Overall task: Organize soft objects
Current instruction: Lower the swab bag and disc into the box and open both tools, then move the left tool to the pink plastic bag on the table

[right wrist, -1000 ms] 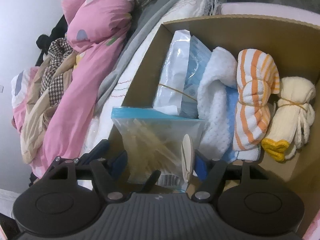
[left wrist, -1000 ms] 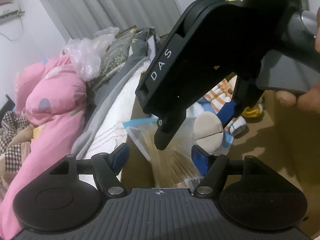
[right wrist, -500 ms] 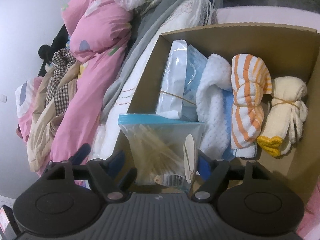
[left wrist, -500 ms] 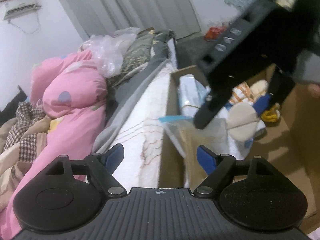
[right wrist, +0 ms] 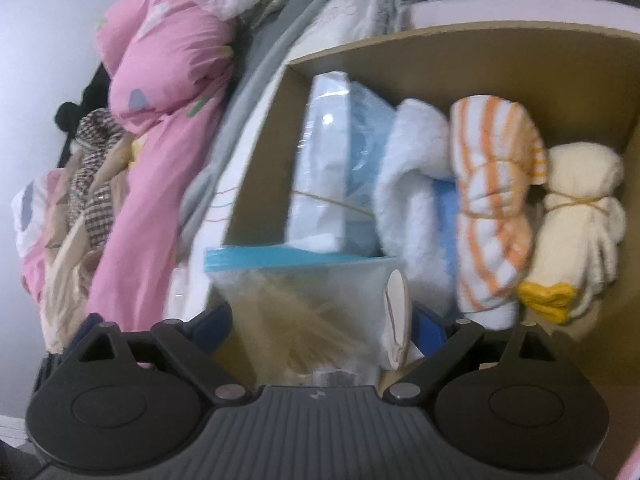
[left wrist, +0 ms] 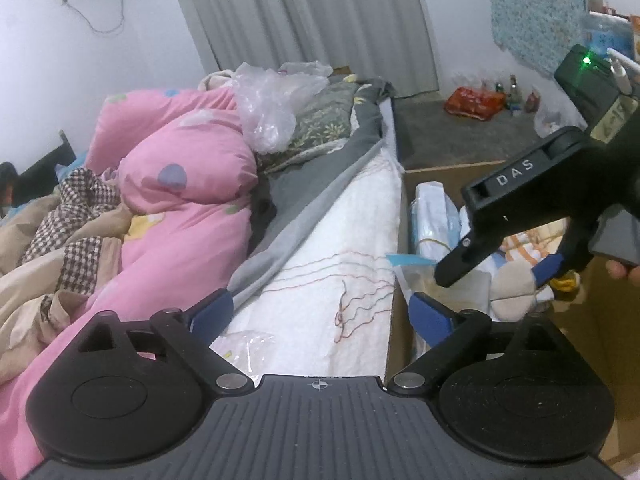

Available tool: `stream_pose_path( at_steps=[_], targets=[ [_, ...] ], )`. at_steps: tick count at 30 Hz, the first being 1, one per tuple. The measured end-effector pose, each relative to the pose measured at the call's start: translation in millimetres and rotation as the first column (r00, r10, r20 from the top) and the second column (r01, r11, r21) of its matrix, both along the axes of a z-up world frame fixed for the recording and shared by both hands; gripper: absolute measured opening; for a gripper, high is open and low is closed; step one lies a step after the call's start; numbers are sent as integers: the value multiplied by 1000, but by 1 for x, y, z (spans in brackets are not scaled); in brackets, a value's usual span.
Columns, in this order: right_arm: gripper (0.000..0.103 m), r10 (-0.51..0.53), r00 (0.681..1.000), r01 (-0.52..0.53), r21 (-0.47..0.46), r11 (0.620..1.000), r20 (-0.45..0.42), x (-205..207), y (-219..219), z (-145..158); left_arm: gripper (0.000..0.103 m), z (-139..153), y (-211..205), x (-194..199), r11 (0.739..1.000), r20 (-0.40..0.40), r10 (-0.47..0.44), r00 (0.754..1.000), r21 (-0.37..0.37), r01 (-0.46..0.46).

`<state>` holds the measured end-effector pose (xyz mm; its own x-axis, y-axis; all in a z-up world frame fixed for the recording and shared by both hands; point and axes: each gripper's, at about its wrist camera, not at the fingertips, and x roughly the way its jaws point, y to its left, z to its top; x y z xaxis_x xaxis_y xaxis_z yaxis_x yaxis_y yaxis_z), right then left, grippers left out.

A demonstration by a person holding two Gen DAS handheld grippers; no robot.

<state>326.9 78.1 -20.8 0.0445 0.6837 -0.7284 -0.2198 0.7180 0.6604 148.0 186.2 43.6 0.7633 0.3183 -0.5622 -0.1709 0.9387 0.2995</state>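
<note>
Two wide-open hand-held grippers, right one [right wrist: 320,316] astride zip bag [right wrist: 304,296], unpinched.

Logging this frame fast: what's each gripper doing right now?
Left gripper: open, jaws just widened, nothing between them.
Right gripper: open over the cardboard box, zip bag between its fingers, not clamped.
</note>
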Motion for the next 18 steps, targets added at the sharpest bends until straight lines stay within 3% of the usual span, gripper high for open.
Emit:
stream_pose_path(
  at_steps=[7,10,18],
  targets=[
    [101,32,999,-32,-35,999,13,-10,20,4,96,5,8,-7,999,16,24,1000,-37,-24],
    [101,10,998,-9,-14,1000,54,-9,14,15,96,6,9,-10,999,20,22,1000,-39,-21],
    [101,-32,998,29,54,998,56,-20,-19,33,97,13,7,-22,997,38,10,999,-77,-7]
  ],
)
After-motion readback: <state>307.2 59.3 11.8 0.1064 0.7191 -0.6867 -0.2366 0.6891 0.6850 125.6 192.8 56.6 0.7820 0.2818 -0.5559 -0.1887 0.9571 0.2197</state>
